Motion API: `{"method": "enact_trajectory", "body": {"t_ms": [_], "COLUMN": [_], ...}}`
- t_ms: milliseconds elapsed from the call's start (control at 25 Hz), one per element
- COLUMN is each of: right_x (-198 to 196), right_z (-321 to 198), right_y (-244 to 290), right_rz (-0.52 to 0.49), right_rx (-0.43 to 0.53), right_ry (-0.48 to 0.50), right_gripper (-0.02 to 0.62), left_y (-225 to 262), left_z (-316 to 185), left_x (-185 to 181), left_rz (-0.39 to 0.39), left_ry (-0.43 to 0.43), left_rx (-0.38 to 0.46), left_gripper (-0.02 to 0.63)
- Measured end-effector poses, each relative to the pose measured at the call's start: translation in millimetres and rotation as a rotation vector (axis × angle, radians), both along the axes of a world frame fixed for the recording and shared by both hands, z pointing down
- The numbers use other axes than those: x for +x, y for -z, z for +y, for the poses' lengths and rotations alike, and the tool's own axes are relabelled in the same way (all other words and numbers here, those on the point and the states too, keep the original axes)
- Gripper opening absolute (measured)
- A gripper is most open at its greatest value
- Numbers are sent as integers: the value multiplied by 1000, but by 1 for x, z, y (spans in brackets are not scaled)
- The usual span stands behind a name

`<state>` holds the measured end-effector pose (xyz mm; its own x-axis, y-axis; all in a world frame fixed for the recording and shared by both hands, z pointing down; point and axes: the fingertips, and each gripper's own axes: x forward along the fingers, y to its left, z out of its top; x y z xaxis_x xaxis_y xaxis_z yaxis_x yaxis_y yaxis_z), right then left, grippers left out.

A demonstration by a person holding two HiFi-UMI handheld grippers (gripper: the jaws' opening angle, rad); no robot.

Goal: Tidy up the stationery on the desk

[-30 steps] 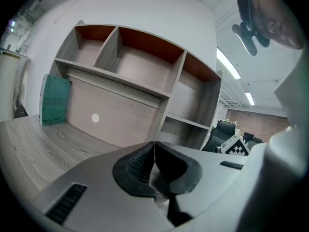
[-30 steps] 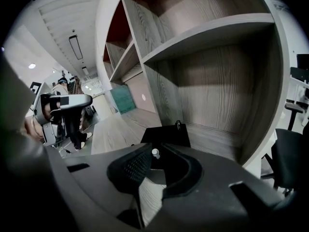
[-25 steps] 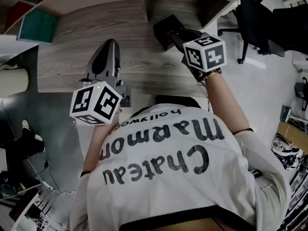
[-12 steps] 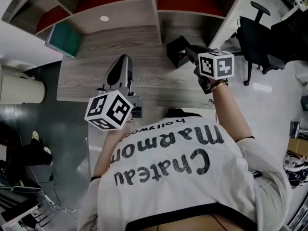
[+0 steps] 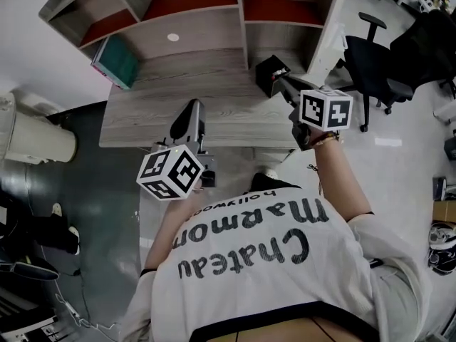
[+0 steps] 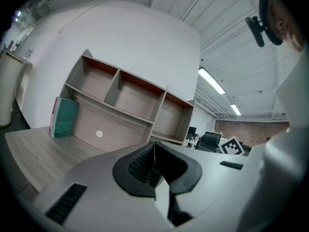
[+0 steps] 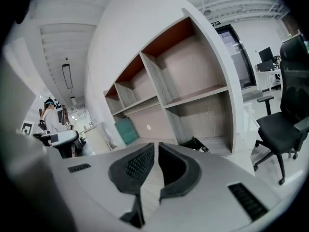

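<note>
The black desk item (image 5: 269, 73) sits at the right end of the desk (image 5: 178, 112), under the right bay of the shelf unit (image 5: 235, 6); what it is exactly, I can't make out. The teal book (image 5: 117, 61) leans at the far left. Between them the desktop looks bare.

And the change: over this last second the head view pulls back. The desk shrinks in frame and the whole shelf unit comes into sight, so the person seems to be straightening up or stepping away.

The right gripper (image 5: 281, 80) hovers just short of the black item, not touching, its jaws drawn in to a thin slit with nothing in it. The left gripper (image 6: 154, 151) hangs over the near edge, jaws pressed together, empty.

My read: no grab under way, more a survey of the desk.
</note>
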<state>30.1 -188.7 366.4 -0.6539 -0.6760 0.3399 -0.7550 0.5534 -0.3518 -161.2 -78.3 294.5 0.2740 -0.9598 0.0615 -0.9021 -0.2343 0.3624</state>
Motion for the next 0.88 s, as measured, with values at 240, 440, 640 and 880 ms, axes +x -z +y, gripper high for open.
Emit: {"method": "enact_trajectory", "body": {"t_ms": [240, 440, 640, 880], "right_x": [-22, -43, -67, -67], "right_z": [76, 130, 176, 207], "right_y": [16, 23, 35, 65], "right_rz": [-48, -66, -95, -203], "right_rx": [29, 46, 83, 234], "right_ry": [-1, 28, 75, 34], "right_gripper": [21, 18, 14, 11], "left_y": [6, 8, 5, 0], "left_z": [58, 92, 117, 140], "left_x": [-8, -7, 0, 3], "left_rz": [25, 17, 10, -17], "left_ry": [-23, -47, -75, -81], "left_rx": [16, 35, 32, 31], "left_gripper": [17, 17, 17, 17]}}
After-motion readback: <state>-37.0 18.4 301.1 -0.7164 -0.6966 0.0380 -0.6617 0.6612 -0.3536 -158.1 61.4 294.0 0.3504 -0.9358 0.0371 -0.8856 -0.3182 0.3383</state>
